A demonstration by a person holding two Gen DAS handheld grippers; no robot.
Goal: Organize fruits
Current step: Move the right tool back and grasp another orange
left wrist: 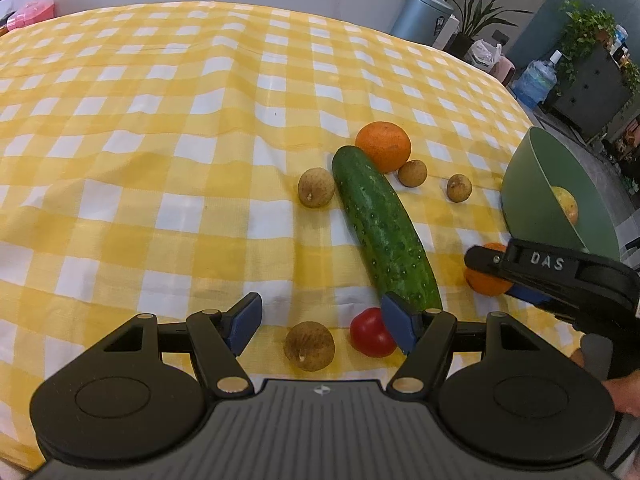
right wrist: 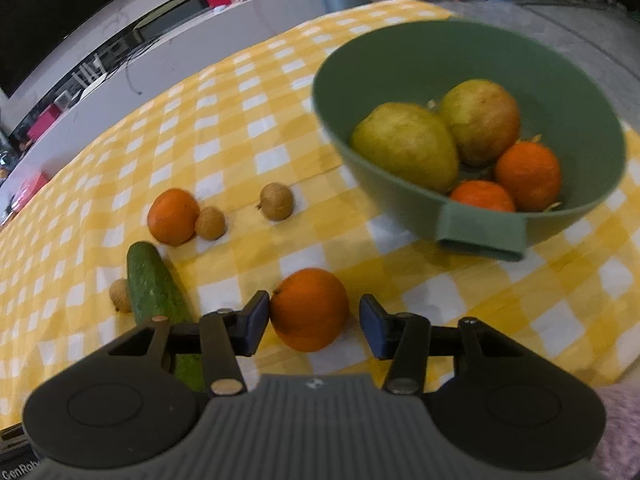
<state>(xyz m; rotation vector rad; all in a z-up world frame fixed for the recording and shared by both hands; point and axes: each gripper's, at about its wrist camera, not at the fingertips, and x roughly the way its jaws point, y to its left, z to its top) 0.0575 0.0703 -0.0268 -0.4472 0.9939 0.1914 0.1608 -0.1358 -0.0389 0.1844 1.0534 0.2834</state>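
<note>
done: two pears, two oranges in green bowl (right wrist: 480,240), upper right | right gripper (right wrist: 314,320) partly open, straddling orange (right wrist: 309,309), no grip | left gripper (left wrist: 320,324) wide, empty | left: another orange, cucumber, tomato, longans

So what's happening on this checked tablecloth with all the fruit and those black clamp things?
A person is sorting fruit into a green bowl using two hand-held grippers. The bowl already holds two pears and two oranges. The right gripper is down around a loose orange, one pad against it, the other not yet touching. The left gripper hangs open above a small tomato and a longan, holding nothing. A cucumber, another orange and more longans lie on the cloth.
</note>
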